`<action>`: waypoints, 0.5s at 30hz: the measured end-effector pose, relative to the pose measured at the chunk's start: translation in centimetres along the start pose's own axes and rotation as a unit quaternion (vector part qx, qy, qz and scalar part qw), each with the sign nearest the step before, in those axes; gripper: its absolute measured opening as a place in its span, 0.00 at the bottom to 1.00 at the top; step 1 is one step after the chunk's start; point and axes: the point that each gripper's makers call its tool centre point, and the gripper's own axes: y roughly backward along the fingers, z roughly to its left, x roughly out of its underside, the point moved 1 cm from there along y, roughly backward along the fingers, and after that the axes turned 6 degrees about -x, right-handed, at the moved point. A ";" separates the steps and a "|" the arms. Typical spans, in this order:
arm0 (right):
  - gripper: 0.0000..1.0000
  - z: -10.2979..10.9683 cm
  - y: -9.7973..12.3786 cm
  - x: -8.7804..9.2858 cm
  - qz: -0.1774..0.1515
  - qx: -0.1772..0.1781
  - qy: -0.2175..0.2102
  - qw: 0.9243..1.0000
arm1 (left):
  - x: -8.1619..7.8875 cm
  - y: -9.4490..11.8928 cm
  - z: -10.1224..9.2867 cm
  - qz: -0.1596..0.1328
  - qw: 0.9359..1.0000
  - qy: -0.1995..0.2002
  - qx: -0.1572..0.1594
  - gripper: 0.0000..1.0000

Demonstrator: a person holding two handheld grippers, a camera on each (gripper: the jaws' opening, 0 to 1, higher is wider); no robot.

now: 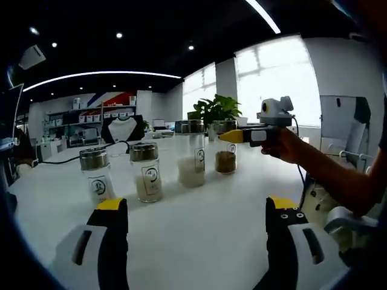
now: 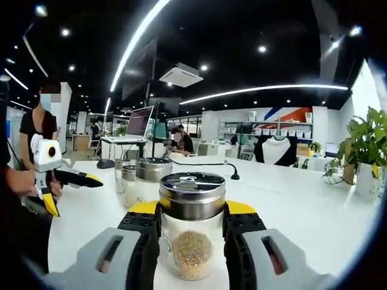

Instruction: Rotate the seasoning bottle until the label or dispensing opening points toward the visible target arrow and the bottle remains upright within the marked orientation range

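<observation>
In the left gripper view, the left gripper (image 1: 196, 211) hovers with its jaws spread wide over bare tabletop (image 1: 199, 241), holding nothing, probably kept back as a spare hand. Beyond it four seasoning bottles stand upright in a row running toward the far edge, and the right gripper (image 1: 233, 136) meets the farthest, the seasoning bottle (image 1: 225, 148). In the right gripper view, the right gripper (image 2: 192, 232) pinches that seasoning bottle (image 2: 191, 223) just under its metal lid (image 2: 192, 192), a grip suited to twisting it upright. No target arrow is discernible.

Four bottles (image 1: 165, 167) in a row – left tongs (image 1: 196, 208) spread wide.
</observation>
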 end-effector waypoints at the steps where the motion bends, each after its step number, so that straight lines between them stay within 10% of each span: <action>1: 0.38 0.0 0.0 0.0 -0.001 -0.001 0.002 1.000 | 0.0 0.0 0.0 0.000 1.000 0.000 -0.001 1.00; 7: 0.39 -1.2 0.7 0.1 -0.023 0.019 0.016 0.999 | 0.0 0.1 0.0 0.003 1.000 -0.004 0.000 1.00; 15: 0.47 -1.1 0.7 3.2 0.052 0.017 0.013 0.998 | 0.1 0.5 0.2 0.002 1.000 -0.012 -0.005 1.00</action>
